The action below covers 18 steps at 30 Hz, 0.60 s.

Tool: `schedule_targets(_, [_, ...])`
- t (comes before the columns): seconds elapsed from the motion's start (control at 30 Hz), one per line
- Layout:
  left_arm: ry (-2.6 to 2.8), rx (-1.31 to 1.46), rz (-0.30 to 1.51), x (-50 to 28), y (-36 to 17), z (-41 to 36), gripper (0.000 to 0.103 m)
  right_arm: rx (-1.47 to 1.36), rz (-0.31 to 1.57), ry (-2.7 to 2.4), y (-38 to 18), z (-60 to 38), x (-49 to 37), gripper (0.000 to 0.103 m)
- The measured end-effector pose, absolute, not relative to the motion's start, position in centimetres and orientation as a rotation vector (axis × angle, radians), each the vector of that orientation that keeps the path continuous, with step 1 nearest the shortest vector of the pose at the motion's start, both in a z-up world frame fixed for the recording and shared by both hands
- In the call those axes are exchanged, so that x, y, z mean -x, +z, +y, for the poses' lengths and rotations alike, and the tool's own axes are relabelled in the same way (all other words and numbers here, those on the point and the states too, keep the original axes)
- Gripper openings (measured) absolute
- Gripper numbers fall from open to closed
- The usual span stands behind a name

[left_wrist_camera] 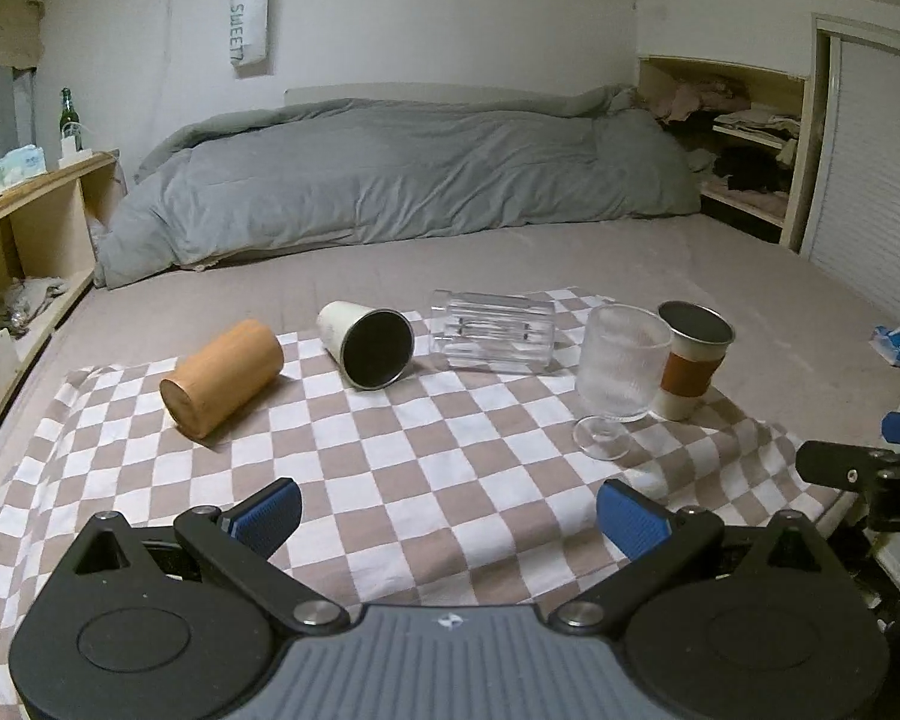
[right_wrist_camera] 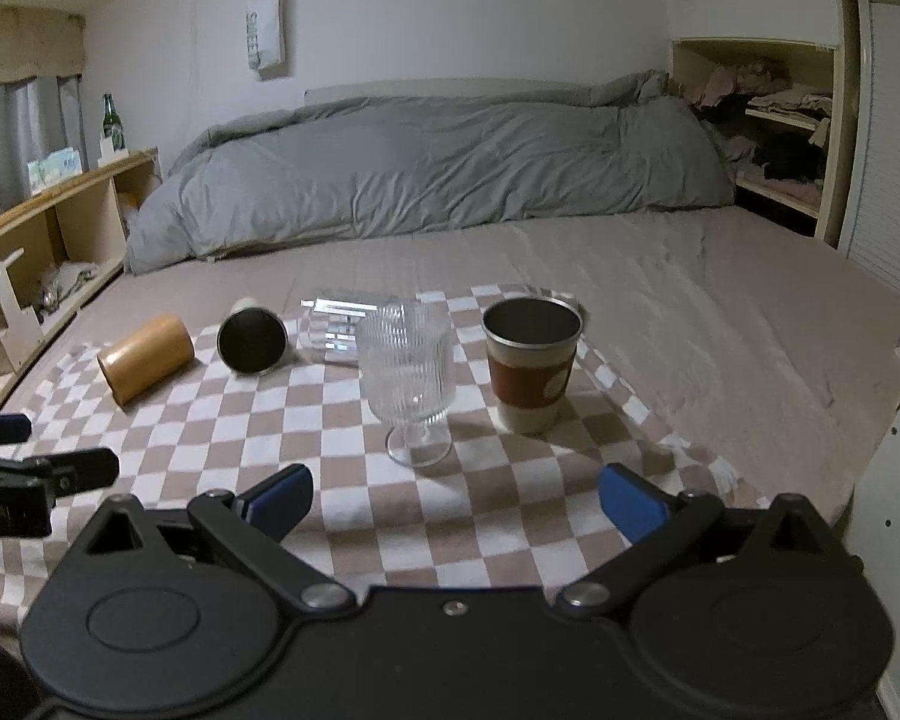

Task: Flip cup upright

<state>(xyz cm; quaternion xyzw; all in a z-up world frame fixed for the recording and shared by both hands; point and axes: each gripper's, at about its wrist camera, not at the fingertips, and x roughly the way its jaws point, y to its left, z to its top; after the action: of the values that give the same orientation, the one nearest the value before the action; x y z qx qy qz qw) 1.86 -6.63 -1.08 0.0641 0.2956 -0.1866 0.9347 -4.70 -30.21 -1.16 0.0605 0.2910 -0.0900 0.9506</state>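
Note:
Several cups sit on a checkered cloth. A wooden cup, a white steel cup with its dark mouth facing me, and a clear ribbed glass lie on their sides. A stemmed ribbed glass and a steel cup with a brown sleeve stand upright. My left gripper is open and empty, near the cloth's front. My right gripper is open and empty, just short of the stemmed glass.
The cloth lies on a beige bed with a grey duvet at the back. A wooden shelf with a green bottle stands at left, an open closet at right. A blue packet lies at far right.

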Motion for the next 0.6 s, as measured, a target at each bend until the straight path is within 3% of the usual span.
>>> schedule_targets(0.6, [-0.351, -0.121, 0.604, -1.76, -0.88, -6.14, 0.103, -0.116, 0.588, -0.182, -1.33, -29.82, 4.85, 0.103])
